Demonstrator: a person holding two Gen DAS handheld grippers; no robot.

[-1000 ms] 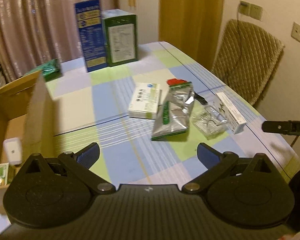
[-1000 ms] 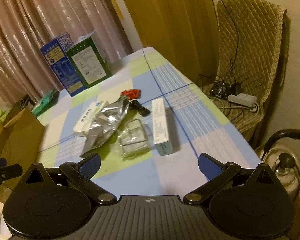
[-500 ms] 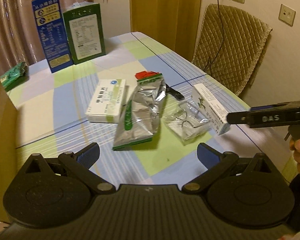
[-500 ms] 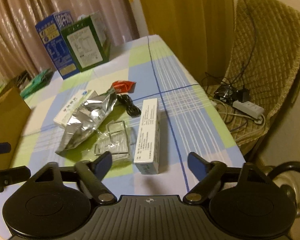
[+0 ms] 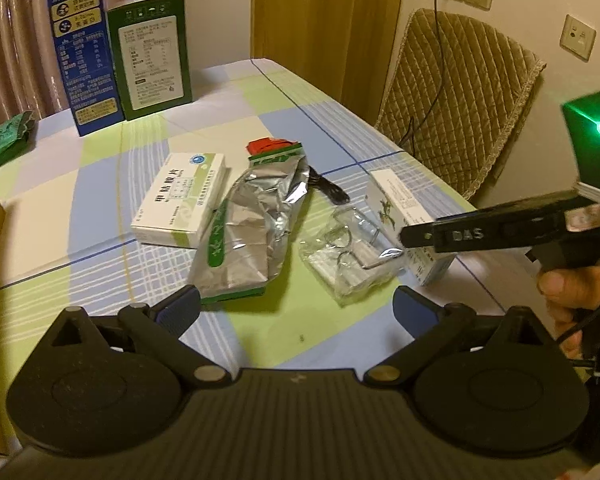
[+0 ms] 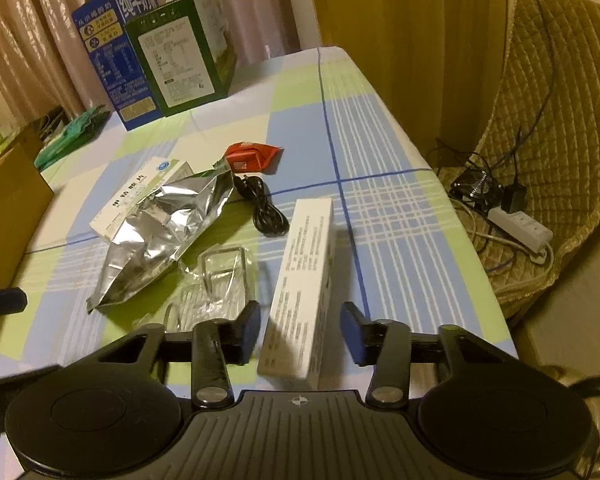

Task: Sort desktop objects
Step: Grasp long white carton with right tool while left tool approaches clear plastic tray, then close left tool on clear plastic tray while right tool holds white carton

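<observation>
Right gripper closing around the long white box
Pads not yet touching it, near the table's right edge; left gripper gapes empty.

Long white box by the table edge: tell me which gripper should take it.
Right. The right gripper already straddles the long white box, jaws closing with small gaps left. The left gripper hangs open near the silver pouch.

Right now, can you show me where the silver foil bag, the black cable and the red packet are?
Silver foil bag (image 6: 156, 236): right wrist view, on its crinkled middle.
Black cable (image 6: 266, 210): right wrist view, on the coiled loops.
Red packet (image 6: 250, 156): right wrist view, on its flat top face.
</observation>
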